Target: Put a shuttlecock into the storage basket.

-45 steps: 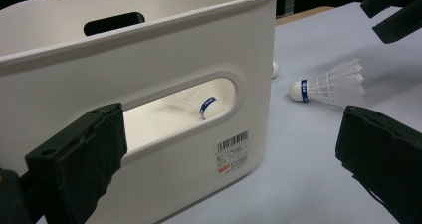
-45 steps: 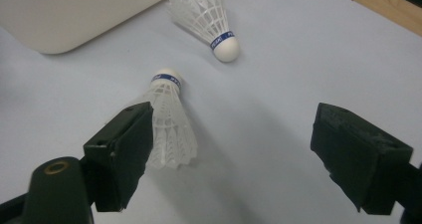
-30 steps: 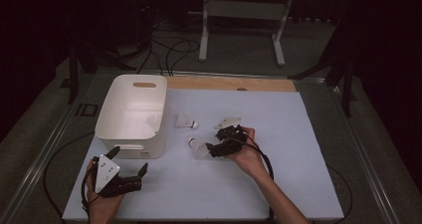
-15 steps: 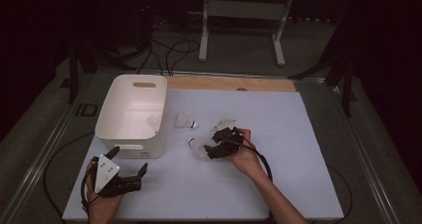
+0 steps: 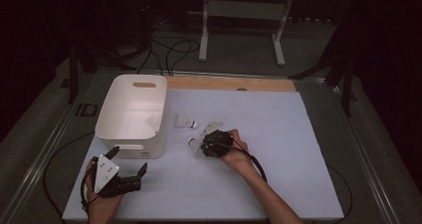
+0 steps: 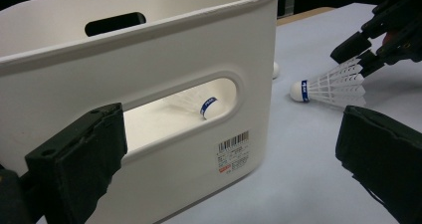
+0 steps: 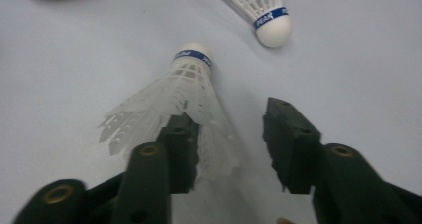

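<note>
On the pale table (image 5: 278, 174), beside the white bin (image 5: 130, 115) where my left gripper (image 5: 130, 170) waits with jaws apart, my right gripper (image 7: 229, 144) has just been closing around a shuttlecock (image 7: 186, 92) lying flat, one jaw not yet pressing its feathers.

The bin (image 6: 164, 50) wall hides most of the shuttlecock (image 6: 206, 106) inside.

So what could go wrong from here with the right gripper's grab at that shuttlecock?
The right gripper has just been closing around the shuttlecock, its jaws at the feather skirt rather than the cork, so the skirt may crush or slip out. One jaw already overlaps the feathers while the other stands clear, so the shuttlecock could get pushed sideways. A second shuttlecock lies close ahead and could be nudged.
</note>
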The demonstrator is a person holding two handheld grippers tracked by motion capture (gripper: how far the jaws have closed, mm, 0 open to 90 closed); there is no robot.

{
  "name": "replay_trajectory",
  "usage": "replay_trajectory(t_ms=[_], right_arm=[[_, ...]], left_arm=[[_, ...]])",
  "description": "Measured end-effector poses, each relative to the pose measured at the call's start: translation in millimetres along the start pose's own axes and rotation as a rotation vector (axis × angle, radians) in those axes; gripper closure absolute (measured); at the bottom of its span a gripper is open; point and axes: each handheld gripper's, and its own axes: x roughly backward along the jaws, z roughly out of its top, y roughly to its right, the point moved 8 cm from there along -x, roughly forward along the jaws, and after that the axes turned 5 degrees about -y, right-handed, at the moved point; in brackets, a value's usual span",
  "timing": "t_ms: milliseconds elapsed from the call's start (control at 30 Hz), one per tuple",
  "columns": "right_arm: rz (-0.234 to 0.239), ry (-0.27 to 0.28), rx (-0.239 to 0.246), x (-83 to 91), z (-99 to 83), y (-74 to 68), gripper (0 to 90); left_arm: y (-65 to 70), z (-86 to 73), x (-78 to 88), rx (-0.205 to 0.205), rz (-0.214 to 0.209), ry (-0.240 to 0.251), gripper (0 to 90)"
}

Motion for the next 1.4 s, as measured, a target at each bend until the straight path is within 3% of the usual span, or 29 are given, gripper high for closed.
replay_trajectory(t_ms=[267,533,900,1400], right_arm=[[0.001,-0.013,0.053,-6.5,4.5,-6.7,73.1],[0.001,-0.002,0.061,-5.0,9.4,-9.8,87.5],[0.001,0.009,0.065,0.7,13.7,-12.3,89.1],[0.005,0.029,0.034,10.7,20.2,-14.4,89.1]], left_arm=[[0.0,0.0,0.1,0.0,0.0,0.0,0.2],[0.4,-0.1,-0.3,-0.004,-0.001,-0.002,0.2],[0.5,-0.2,-0.5,-0.004,-0.002,-0.003,0.2],[0.3,-0.2,-0.3,-0.002,0.0,-0.003,0.2]])
